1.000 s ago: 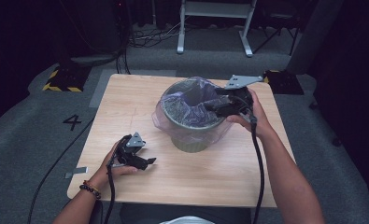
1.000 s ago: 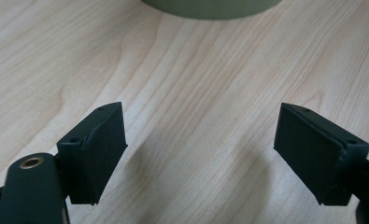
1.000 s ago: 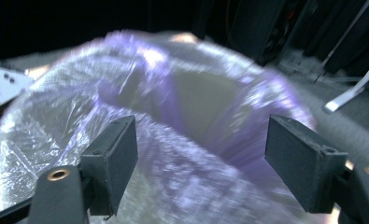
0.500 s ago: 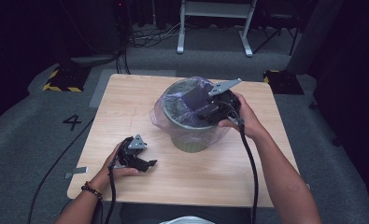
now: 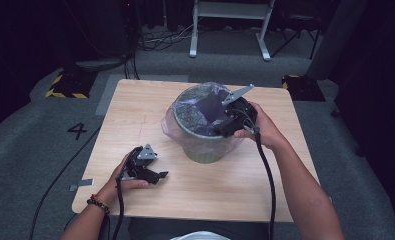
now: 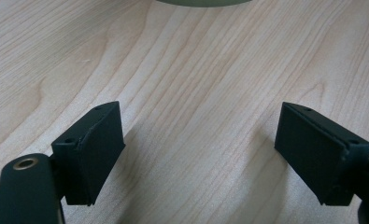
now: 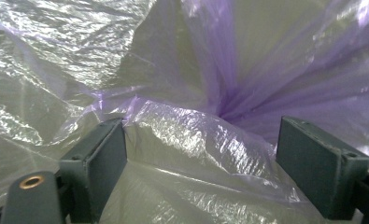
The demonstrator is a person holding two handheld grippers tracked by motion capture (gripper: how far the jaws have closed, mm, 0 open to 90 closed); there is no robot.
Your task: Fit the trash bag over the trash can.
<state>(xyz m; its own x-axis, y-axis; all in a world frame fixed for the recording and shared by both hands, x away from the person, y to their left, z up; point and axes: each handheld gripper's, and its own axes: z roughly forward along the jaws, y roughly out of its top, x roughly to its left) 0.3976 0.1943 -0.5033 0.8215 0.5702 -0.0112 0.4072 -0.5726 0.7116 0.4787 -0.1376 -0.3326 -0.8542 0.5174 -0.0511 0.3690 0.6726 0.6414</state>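
A: Why does the wooden table [image 5: 135, 107] have so much free space around the bin?

B: I think it is so both hands can move freely. The green bin [image 5: 205, 150] stands upright near the middle, a little toward the right side, and the purple bag [image 5: 195, 107] is put inside it, with its edge folded over the rim and hanging down the outside wall.

A: And the right gripper [image 5: 224, 125], why is it at the rim?

B: It reaches over the near right part of the rim into the bag. In the right gripper view its jaws are wide apart and a fold of the plastic [image 7: 196, 140] lies between them, not pinched. My judgement: it is pressing or arranging the liner into the bin.

A: The left gripper [image 5: 157, 175] seems idle.

B: Yes. It rests on the table, well apart from the bin, jaws wide, with bare wood between them. It probably waits there so it does not disturb the bag.
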